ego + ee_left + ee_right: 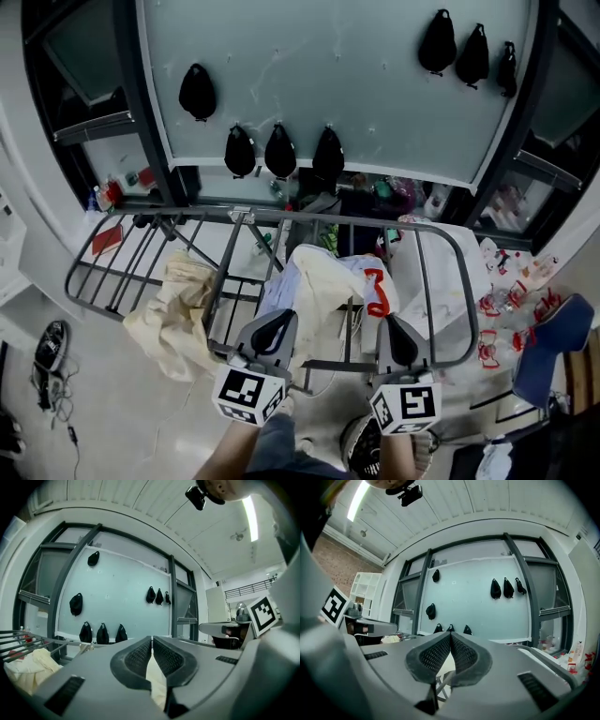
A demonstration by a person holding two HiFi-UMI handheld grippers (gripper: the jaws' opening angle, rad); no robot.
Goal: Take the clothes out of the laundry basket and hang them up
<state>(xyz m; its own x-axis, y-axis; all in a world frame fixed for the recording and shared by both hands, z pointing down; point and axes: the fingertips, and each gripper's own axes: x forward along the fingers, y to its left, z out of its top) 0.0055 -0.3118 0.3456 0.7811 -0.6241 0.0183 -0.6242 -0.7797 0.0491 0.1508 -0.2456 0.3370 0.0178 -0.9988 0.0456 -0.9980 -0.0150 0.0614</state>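
A grey drying rack (448,246) stands in front of me. A cream garment (319,286) lies bunched over its near bars. My left gripper (274,328) sits at the garment's left edge, and in the left gripper view it (153,643) is shut with a fold of cream cloth (156,681) pinched between the pads. My right gripper (397,339) is at the garment's right edge, beside a red-trimmed piece (377,292). In the right gripper view it (450,638) is shut, tips together, and no cloth shows between the pads. Part of a round mesh basket (357,452) shows below it.
A beige garment (176,311) hangs over the rack's left section and a white cloth (442,281) over its right end. Black bags (279,150) hang on the pale wall panel behind. Bottles and red-and-white clutter (506,291) lie on the floor at right, near a blue object (553,342).
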